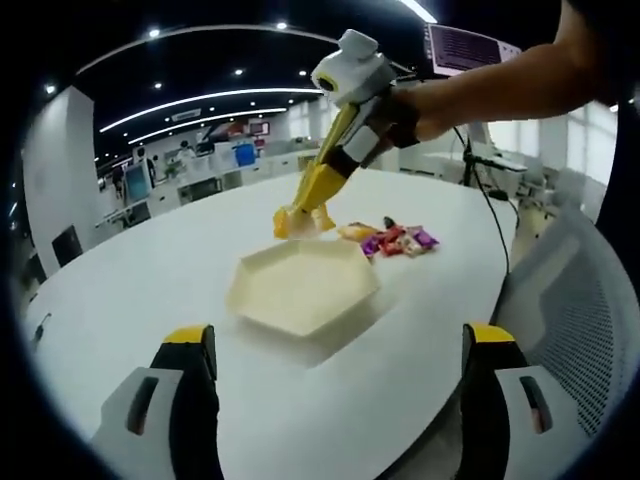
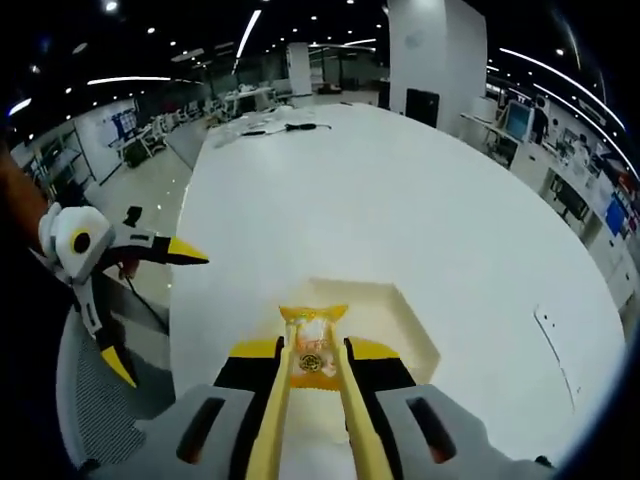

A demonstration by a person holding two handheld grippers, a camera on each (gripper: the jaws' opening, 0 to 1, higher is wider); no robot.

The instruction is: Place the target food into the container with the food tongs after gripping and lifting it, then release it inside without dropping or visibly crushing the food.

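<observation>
- Left gripper view, nearest the lens: the left tool (image 1: 340, 350) rides low over the white counter (image 1: 150, 270), its two yellow-tipped jaws spread wide apart with nothing between them.
- Just beyond, a cream hexagonal container (image 1: 300, 290) sits on the counter, its floor bare.
- Over the container's far rim, yellow food tongs (image 1: 318, 190) slant down from the right tool, which a person's hand (image 1: 415, 110) carries in from the upper right; the tong tips pinch a small orange-yellow wrapped snack (image 1: 290, 222) above that rim.
- Behind the container, a small cluster of wrapped sweets (image 1: 395, 238) in red, purple and orange lies on the counter, just beside the tongs.
- A grey mesh chair (image 1: 570, 300) stands at the counter's right edge; office desks and ceiling lights fill the background.
- Right gripper view: the right tool (image 2: 313, 385) is clamped on the tongs' (image 2: 310, 420) two yellow arms, and the snack (image 2: 312, 352) is held at their tips over the container (image 2: 400, 320).
- To the left, the left tool (image 2: 160, 310) hangs beyond the counter's (image 2: 400, 200) edge, jaws parted.
</observation>
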